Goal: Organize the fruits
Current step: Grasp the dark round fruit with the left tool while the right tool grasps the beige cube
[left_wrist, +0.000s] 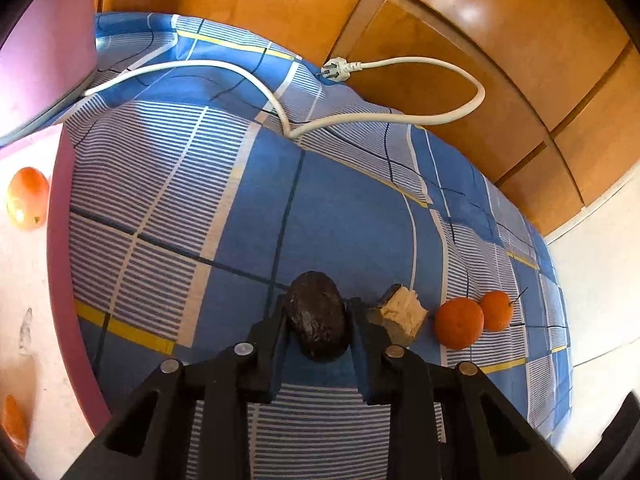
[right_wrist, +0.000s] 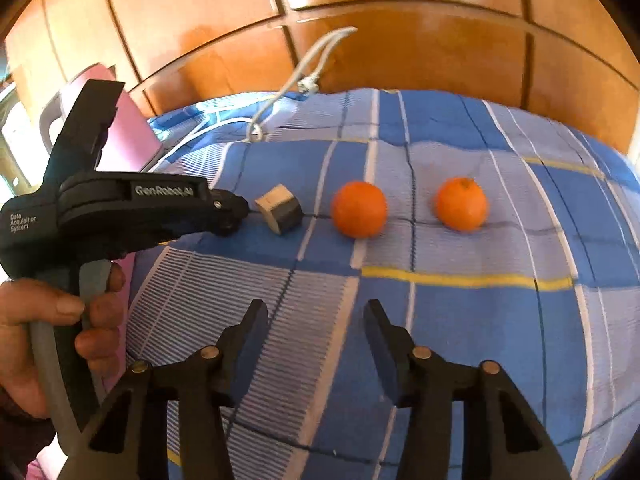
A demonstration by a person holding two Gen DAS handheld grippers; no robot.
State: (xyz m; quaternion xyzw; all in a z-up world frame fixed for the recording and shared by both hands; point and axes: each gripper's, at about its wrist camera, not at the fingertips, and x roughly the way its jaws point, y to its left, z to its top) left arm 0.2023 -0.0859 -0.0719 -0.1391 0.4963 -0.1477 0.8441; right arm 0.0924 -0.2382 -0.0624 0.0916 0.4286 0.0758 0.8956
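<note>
Orange-brown wooden wardrobe panels back the scene, and below them spreads a blue, white and yellow checked bedspread where the fruit sits. Left claw is in the thick of it: its two black fingers stand either side of a dark brown, wrinkled oval avocado, long axis running from six toward twelve o'clock, straight along the fingers, and the pads look pressed against its flanks, so I judge it gripped. Just at three o'clock of it lies a beige and grey foam-like chunk, then two round orange tangerines touching, as this lens sees them. At nine o'clock a pink-rimmed pale tray already carries an orange fruit, so the carry likely swings left. Over on the right wrist view, the right claw hangs wide apart and empty above the bedspread, with the tangerines at twelve and one o'clock, clearly apart from each other here. That view hides the avocado behind the left tool's body; the left view alone shows the tray's contents and the white power cable.
</note>
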